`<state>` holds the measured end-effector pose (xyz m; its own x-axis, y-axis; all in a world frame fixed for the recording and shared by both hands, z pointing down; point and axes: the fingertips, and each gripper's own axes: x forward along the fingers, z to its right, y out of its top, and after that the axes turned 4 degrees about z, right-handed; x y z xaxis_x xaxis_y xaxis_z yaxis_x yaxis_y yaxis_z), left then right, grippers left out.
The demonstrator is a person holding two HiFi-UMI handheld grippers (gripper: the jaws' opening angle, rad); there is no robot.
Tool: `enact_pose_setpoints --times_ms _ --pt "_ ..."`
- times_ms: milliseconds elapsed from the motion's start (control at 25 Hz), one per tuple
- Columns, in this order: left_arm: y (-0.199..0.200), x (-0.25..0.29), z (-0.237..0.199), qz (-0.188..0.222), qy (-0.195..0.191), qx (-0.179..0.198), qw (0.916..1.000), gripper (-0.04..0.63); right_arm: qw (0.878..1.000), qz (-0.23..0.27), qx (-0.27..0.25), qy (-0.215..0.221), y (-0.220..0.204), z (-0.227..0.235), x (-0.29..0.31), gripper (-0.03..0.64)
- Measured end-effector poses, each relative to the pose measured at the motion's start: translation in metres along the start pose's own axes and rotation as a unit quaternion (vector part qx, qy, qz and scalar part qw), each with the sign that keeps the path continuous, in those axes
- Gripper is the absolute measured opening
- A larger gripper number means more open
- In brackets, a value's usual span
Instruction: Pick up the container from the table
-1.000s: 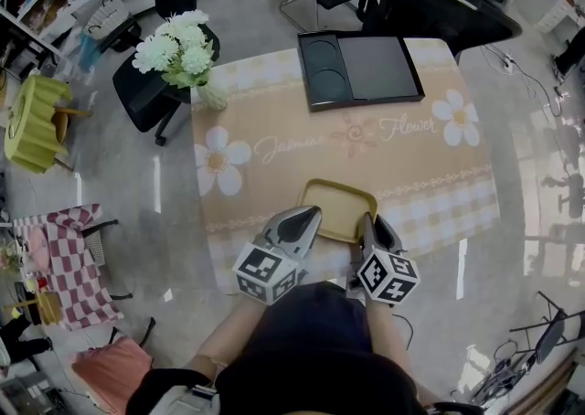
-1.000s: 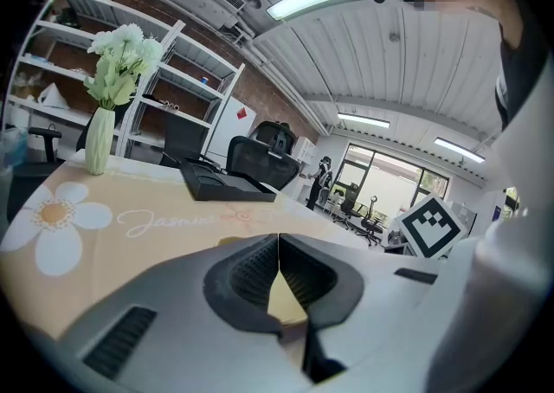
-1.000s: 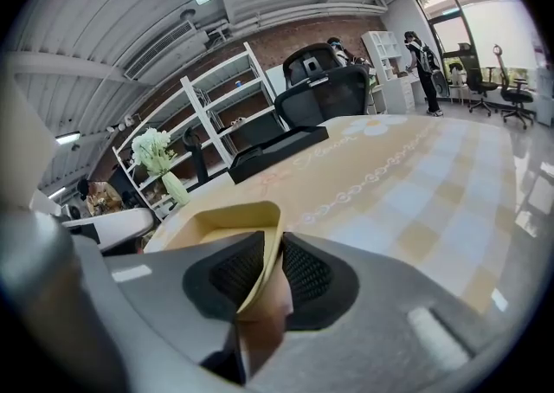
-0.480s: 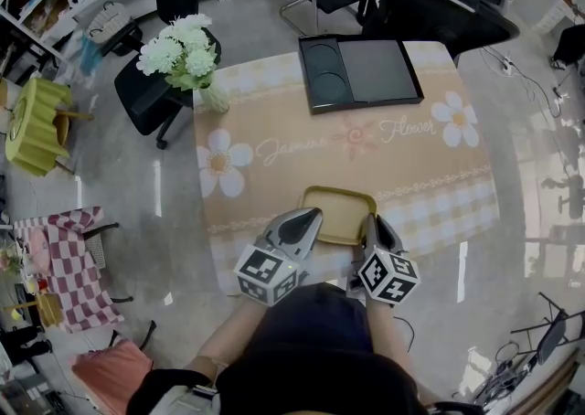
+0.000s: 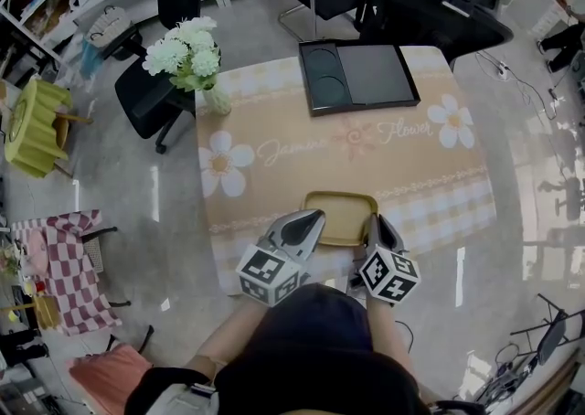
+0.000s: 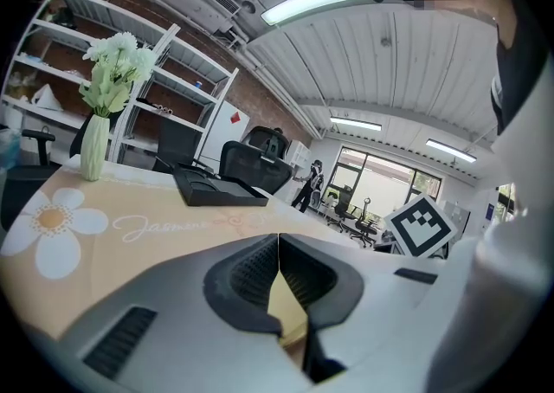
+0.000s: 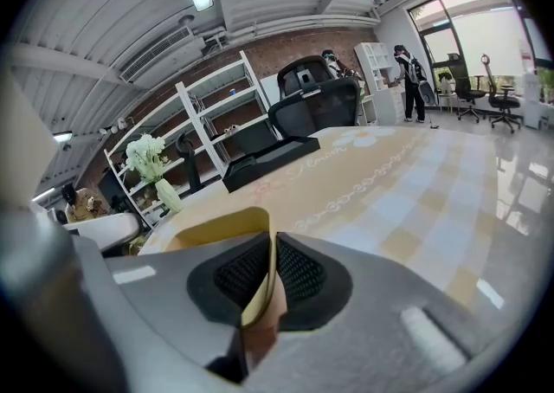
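Head view: the yellow container (image 5: 340, 218) sits at the table's (image 5: 274, 175) 6 o'clock edge, between both tools.
Right gripper (image 5: 376, 222): at the container's 3 o'clock side. Its jaws have just been closing and stand narrow, pinching the container's wall.
Left gripper (image 5: 310, 218): at the container's 9 o'clock side. Jaw tips meet with nothing between them.
Black tray (image 5: 361, 75): 12 o'clock edge.
Flower vase (image 5: 216, 97): 10 o'clock corner.
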<state>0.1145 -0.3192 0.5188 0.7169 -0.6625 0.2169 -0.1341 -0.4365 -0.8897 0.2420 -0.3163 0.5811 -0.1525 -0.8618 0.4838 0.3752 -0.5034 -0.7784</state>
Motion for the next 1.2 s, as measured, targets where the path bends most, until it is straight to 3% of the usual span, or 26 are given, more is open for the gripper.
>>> enact_pose_setpoints --times_ms 600,1200 --pt "0.003 -0.011 0.025 0.004 -0.032 0.023 0.9992 0.011 0.997 0.059 0.022 -0.036 0.018 0.016 -0.036 0.023" --pt "-0.002 -0.032 0.046 0.011 -0.038 0.058 0.9975 0.011 0.986 0.136 0.052 -0.083 0.027 0.044 -0.095 0.023"
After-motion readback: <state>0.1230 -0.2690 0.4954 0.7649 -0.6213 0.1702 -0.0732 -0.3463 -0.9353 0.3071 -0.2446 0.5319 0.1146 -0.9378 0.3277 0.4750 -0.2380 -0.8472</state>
